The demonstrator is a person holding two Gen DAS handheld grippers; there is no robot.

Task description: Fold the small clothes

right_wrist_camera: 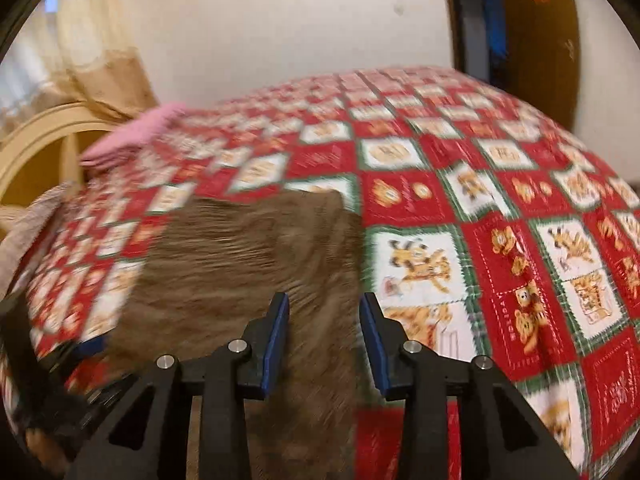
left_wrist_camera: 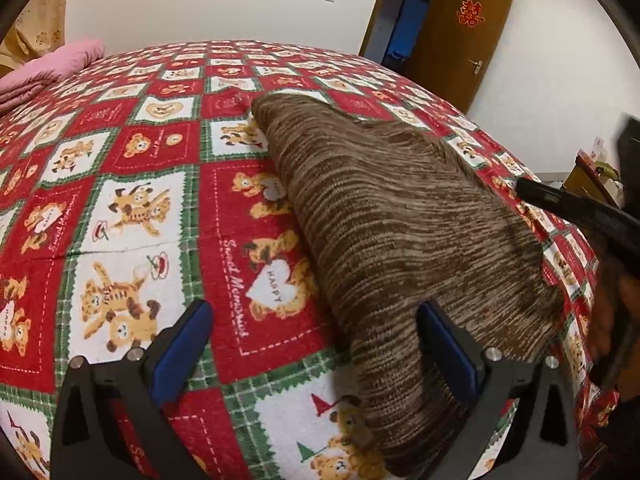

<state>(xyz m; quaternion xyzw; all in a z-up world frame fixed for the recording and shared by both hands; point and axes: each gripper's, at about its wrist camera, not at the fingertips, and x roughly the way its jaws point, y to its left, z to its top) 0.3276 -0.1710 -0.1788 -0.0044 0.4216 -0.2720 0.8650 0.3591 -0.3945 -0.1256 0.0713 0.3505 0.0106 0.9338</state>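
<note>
A brown striped knit garment (left_wrist_camera: 384, 216) lies folded on the red, white and green bear-print bedspread (left_wrist_camera: 132, 208). My left gripper (left_wrist_camera: 316, 316) is open wide at the garment's near left edge, its right finger over the knit and its left finger over the bedspread. The right wrist view is blurred by motion. There the same garment (right_wrist_camera: 240, 272) lies on the bedspread (right_wrist_camera: 500, 240), and my right gripper (right_wrist_camera: 324, 308) is open above its right edge, holding nothing. The right gripper's black body (left_wrist_camera: 580, 204) shows at the right of the left wrist view.
A folded pink blanket (left_wrist_camera: 52, 68) lies at the far left corner of the bed. A brown door (left_wrist_camera: 460, 32) stands open at the back right. Curtains (right_wrist_camera: 100, 48) and a cream headboard (right_wrist_camera: 40, 136) are at the left. The bed's edge falls away at the right.
</note>
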